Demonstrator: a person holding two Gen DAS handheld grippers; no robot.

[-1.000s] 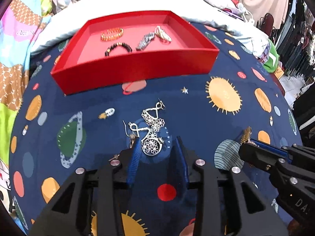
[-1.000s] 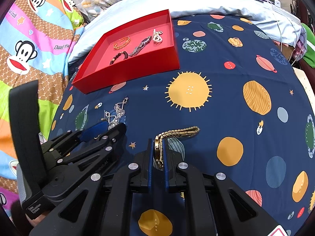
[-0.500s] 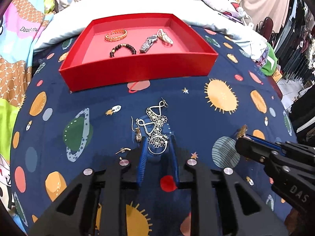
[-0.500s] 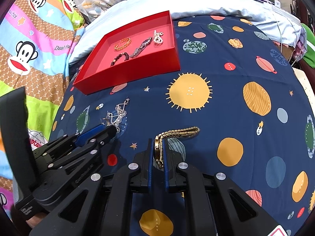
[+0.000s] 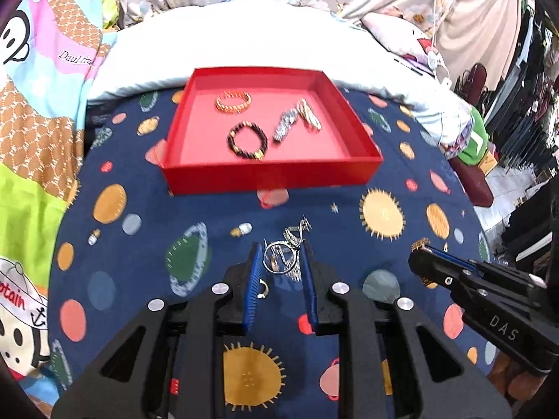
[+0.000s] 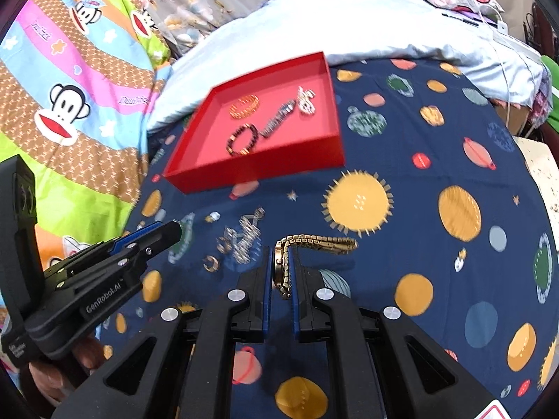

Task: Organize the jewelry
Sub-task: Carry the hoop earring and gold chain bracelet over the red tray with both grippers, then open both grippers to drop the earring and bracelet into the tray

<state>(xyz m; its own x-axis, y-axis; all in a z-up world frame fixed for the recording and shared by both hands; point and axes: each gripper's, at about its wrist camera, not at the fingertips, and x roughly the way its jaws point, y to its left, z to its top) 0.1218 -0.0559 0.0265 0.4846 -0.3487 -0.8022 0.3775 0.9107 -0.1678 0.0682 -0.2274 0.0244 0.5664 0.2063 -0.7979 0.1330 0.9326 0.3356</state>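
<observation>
My left gripper (image 5: 281, 245) is raised over the navy planet cloth, its blue pads closed on the round end of a silver filigree earring (image 5: 279, 262). In the right wrist view the left gripper (image 6: 174, 232) is at the left, and blurred silver pieces (image 6: 244, 239) lie on the cloth beside its tip. My right gripper (image 6: 283, 250) is shut on a gold watch (image 6: 325, 242), whose strap sticks out to the right above its shadow. In the left wrist view the right gripper (image 5: 419, 256) shows a gold bit at its tip. Beyond them, the red tray (image 5: 272, 176) (image 6: 251, 174) holds several bracelets.
A small gold hook (image 5: 262, 288) (image 6: 211, 263) lies on the cloth near the silver pieces. A monkey-print blanket (image 6: 70, 111) bunches up on the left and a pale duvet (image 5: 244, 35) lies behind the tray. A hand (image 6: 52, 377) holds the left gripper. Hanging clothes fill the far right.
The left jaws narrowed onto the earring's round end. Both grippers then rose and drew back, so the tray looks smaller. The watch came up with the right gripper.
</observation>
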